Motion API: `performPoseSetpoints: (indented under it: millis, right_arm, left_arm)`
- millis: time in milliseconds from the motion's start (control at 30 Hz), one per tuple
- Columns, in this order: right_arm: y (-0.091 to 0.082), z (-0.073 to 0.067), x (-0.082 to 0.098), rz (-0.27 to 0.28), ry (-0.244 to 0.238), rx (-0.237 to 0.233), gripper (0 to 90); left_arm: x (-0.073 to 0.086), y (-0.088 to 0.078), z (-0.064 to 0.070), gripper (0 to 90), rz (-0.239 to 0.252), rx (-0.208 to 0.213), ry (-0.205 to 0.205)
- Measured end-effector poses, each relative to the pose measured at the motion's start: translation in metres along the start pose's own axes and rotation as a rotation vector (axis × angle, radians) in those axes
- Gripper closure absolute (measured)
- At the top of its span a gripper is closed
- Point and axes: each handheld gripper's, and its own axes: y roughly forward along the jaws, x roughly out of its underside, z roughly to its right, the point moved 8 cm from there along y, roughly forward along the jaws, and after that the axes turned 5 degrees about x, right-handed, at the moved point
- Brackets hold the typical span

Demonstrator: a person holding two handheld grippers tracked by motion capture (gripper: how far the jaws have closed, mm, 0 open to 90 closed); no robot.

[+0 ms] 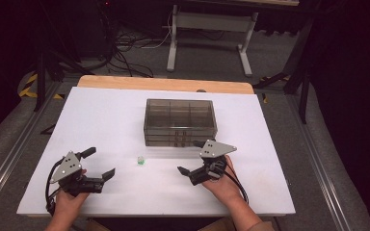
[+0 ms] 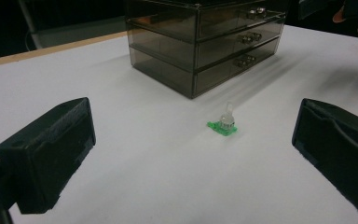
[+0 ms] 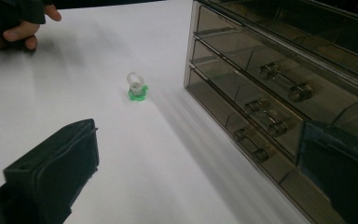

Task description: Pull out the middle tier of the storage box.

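Fingers [image 2: 46,158] of both open grippers flank the ring [image 1: 141,161], untouched.

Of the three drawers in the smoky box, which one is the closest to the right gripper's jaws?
The bottom drawer: in the right gripper view its handle lies lowest, just beside the jaw of the right gripper. The middle drawer and top drawer sit higher and farther.
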Motion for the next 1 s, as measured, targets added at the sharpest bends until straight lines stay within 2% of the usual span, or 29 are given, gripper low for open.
performPoseSetpoints:
  millis: [200, 300, 333, 500, 567, 633, 867, 1000]
  right_arm:
    - [0.0022, 0.0023, 0.0013, -0.049, -0.021, 0.053, 4.6]
    - [0.0016, 0.0021, 0.0009, -0.069, -0.059, 0.088, 11.6]
    - [0.0016, 0.0021, 0.0009, -0.069, -0.059, 0.088, 11.6]
    - [0.0026, -0.0001, 0.0001, -0.083, -0.12, 0.104, 19.8]
    - [0.0025, -0.0004, 0.0, -0.087, -0.132, 0.108, 20.2]
    - [0.002, -0.0016, -0.0023, -0.088, -0.178, 0.132, 20.8]
    - [0.0008, -0.0014, -0.0072, -0.098, -0.244, 0.163, 20.9]
    - [0.0004, -0.0002, -0.0081, -0.119, -0.294, 0.204, 20.9]
  left_arm:
    - [0.0, 0.0, 0.0, 0.5, 0.001, 0.0, -0.001]
    - [0.0001, -0.0001, 0.0002, 0.5, -0.002, 0.0, 0.001]
    - [0.0001, 0.0, 0.0002, 0.5, -0.002, 0.001, 0.001]
    - [0.0, 0.0001, 0.0004, 0.5, 0.0, 0.0, 0.001]
    - [0.0001, 0.0002, 0.0006, 0.5, 0.001, 0.0, -0.001]
    - [0.0001, 0.0002, 0.0007, 0.5, -0.001, 0.0, -0.001]
    - [0.0003, 0.0002, 0.001, 0.5, -0.003, 0.001, 0.0]
    - [0.0003, 0.0005, 0.0012, 0.5, -0.003, 0.001, 0.001]
